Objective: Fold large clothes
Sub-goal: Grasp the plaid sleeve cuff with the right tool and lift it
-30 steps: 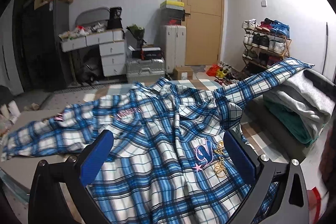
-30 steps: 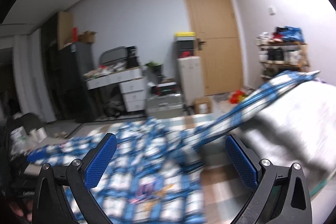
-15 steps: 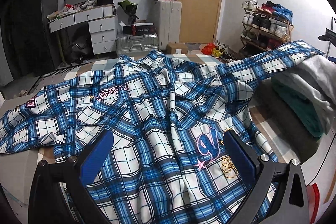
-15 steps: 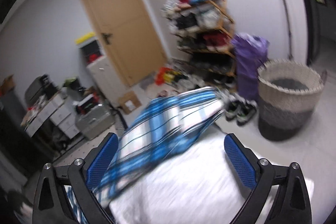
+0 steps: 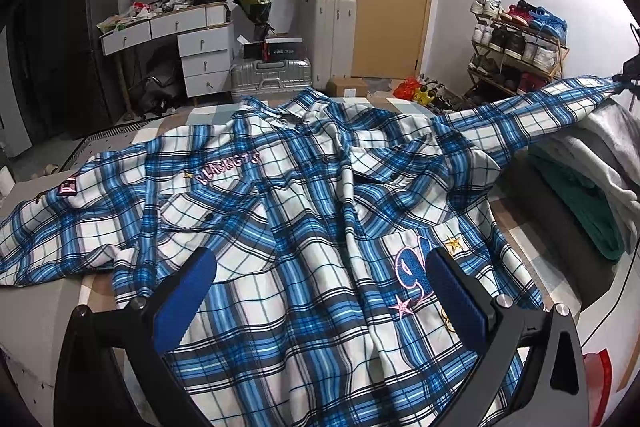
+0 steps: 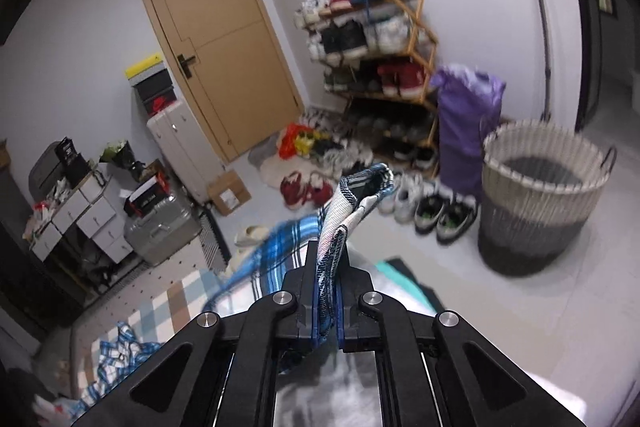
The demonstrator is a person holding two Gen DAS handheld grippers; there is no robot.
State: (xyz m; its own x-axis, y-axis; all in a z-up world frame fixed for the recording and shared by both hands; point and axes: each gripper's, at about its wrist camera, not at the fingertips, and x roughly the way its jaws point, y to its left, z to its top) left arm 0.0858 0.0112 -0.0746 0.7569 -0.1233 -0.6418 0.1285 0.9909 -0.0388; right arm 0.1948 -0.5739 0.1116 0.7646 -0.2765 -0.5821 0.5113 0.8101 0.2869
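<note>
A large blue and white plaid shirt (image 5: 304, 211) lies spread front-up on the bed, with pink embroidery on the chest. My left gripper (image 5: 320, 291) is open and empty, hovering over the shirt's lower part. The shirt's right sleeve (image 5: 532, 111) stretches up to the right over a pile of clothes. My right gripper (image 6: 328, 283) is shut on the cuff (image 6: 352, 203) of that sleeve, which sticks up between the jaws. In the left wrist view the right gripper (image 5: 628, 75) shows at the sleeve's end.
A pile of grey and green clothes (image 5: 592, 187) lies on the bed's right side. A woven laundry basket (image 6: 540, 195), a purple bag (image 6: 468, 123) and a shoe rack (image 6: 380, 51) stand beyond the bed. Drawers (image 5: 200, 55) and suitcases (image 5: 272, 75) stand at the back.
My right gripper has swung to the sleeve's end and closed on the cuff; it was open before. My left gripper has moved slightly closer over the shirt, still open.
</note>
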